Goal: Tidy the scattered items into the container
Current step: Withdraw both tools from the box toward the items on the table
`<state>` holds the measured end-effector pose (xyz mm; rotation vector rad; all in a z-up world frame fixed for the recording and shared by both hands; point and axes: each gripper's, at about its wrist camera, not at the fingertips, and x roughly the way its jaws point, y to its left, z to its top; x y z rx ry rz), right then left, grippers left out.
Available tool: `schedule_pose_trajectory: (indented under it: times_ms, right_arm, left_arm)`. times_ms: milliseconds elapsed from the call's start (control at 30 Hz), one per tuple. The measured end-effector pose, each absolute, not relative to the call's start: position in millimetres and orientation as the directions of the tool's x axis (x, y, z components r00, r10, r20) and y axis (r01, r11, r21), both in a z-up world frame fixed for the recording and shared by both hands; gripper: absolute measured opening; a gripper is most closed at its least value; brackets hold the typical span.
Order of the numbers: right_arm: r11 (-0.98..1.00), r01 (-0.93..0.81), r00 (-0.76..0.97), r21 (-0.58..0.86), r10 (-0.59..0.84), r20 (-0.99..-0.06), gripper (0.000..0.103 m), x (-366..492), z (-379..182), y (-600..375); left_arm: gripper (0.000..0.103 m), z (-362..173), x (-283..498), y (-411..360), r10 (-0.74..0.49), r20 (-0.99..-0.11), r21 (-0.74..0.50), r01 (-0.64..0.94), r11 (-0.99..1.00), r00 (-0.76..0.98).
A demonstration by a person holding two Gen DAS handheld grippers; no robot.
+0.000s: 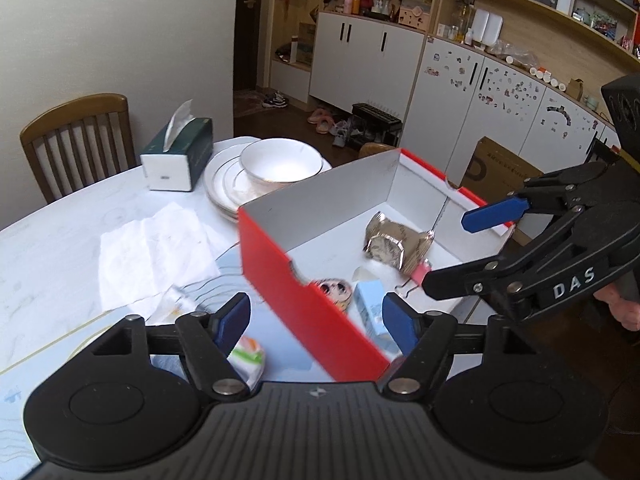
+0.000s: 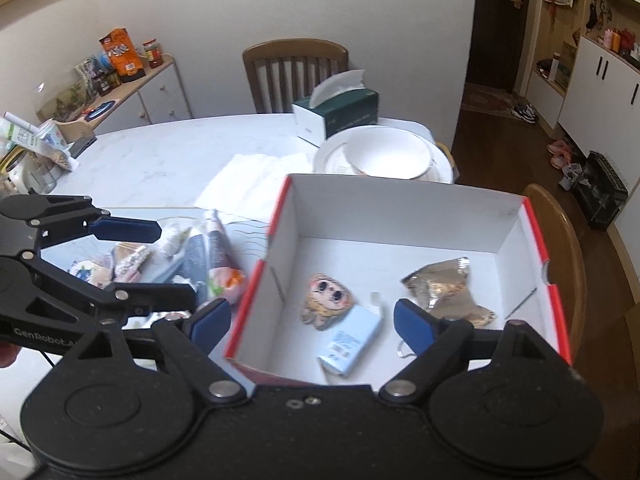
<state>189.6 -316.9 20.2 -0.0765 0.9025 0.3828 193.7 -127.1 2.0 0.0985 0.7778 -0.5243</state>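
Overhead at the dining table: left gripper (image 1: 316, 322), black with blue pads, jaws parted and holding nothing, poised above the near red wall of the open box; right gripper (image 2: 312, 318), same make, jaws spread wide and bare, tilted down over the box interior; each gripper visible in the other's view, pads apart there too.

Below them, red-sided cardboard box with white interior (image 2: 400, 216), standing open at the table's edge; inside on its floor, crinkled gold foil packet (image 2: 444, 288) toward the far right corner, flat cartoon-face badge with big eyes (image 2: 326, 300) nearer the left wall, pale blue rectangular carton (image 2: 352, 338) just beside the badge and lying flat; small pink binder clip (image 1: 420, 274) beside the foil packet, seen from the left wrist only.

Outside the box, to its left, loose heap of scattered items (image 2: 192, 260) on a pale blue printed mat: dark tube-shaped pouch, green-and-orange wrapped packet, small beaded piece, others too jumbled to tell apart; all still on the table, close to the box's left wall.

Farther out, crumpled white paper sheet (image 2: 248, 180) spread flat; white gold-rimmed bowl on stacked white plates (image 2: 388, 156) just behind the box; dark green tissue box (image 2: 340, 112) with a tissue standing up; brown wooden slat-back chair (image 2: 292, 68) against the wall.
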Motion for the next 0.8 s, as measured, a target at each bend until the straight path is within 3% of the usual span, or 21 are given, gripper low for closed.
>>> schedule_pose_trajectory:
  times_ms: [233, 333, 533, 667, 800]
  right_arm:
    - [0.921, -0.38, 0.571, 0.082, 0.304, -0.763, 0.092, 178, 23, -286]
    - [0.917, -0.389, 0.571, 0.089, 0.316, -0.757, 0.092, 174, 23, -274]
    - [0.912, -0.399, 0.568, 0.098, 0.33, -0.754, 0.093, 167, 16, -248]
    - [0.912, -0.401, 0.568, 0.087, 0.322, -0.757, 0.093, 162, 11, -230]
    - [0.911, -0.407, 0.57, 0.068, 0.312, -0.761, 0.093, 156, 4, -213]
  left_arm:
    - [0.074, -6, 179, -91, -0.41, -0.69, -0.124, 0.46, 0.879, 0.597]
    - [0.082, -9, 174, -74, -0.416, -0.686, -0.148, 0.445, 0.883, 0.597]
    - [0.086, -14, 163, -39, -0.411, -0.678, -0.161, 0.422, 0.892, 0.61]
    - [0.101, -23, 156, -15, -0.407, -0.678, -0.172, 0.406, 0.897, 0.611]
    - [0.101, -36, 149, 9, -0.398, -0.689, -0.172, 0.397, 0.902, 0.606]
